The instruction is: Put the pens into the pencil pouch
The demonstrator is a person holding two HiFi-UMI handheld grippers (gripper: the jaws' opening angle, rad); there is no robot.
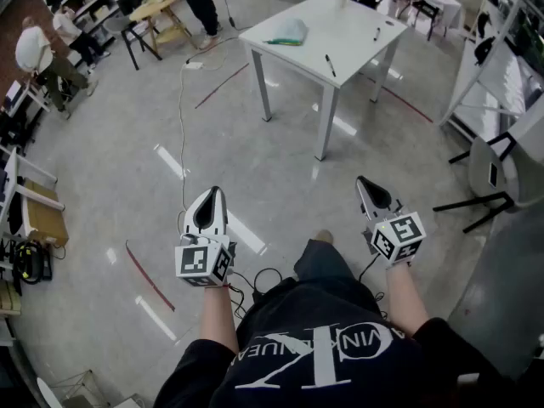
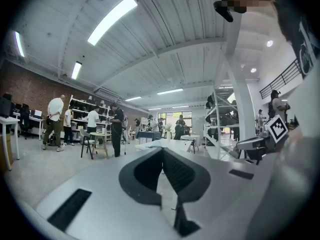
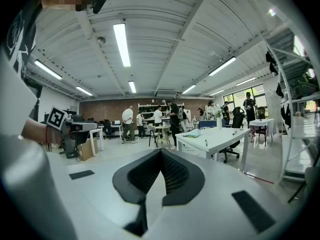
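A white table (image 1: 340,24) stands several steps ahead of me on the grey floor. On it lie a pale green pencil pouch (image 1: 289,32) near its left edge and two dark pens, one pen (image 1: 330,65) by the near edge and another pen (image 1: 376,34) further right. My left gripper (image 1: 214,192) and right gripper (image 1: 363,181) are held out level over the floor, far short of the table, both shut and empty. The right gripper view shows its jaws (image 3: 160,151) closed, with the table (image 3: 220,138), pouch (image 3: 192,133) and a pen (image 3: 206,142) beyond. In the left gripper view the gripper (image 2: 161,150) is closed too.
A cable (image 1: 182,126) runs across the floor from the table towards me. Red tape lines (image 1: 149,276) mark the floor. A black-legged chair (image 1: 497,177) and a white rack (image 1: 489,92) stand at the right. People, chairs and a wooden table (image 1: 161,15) are at the far left.
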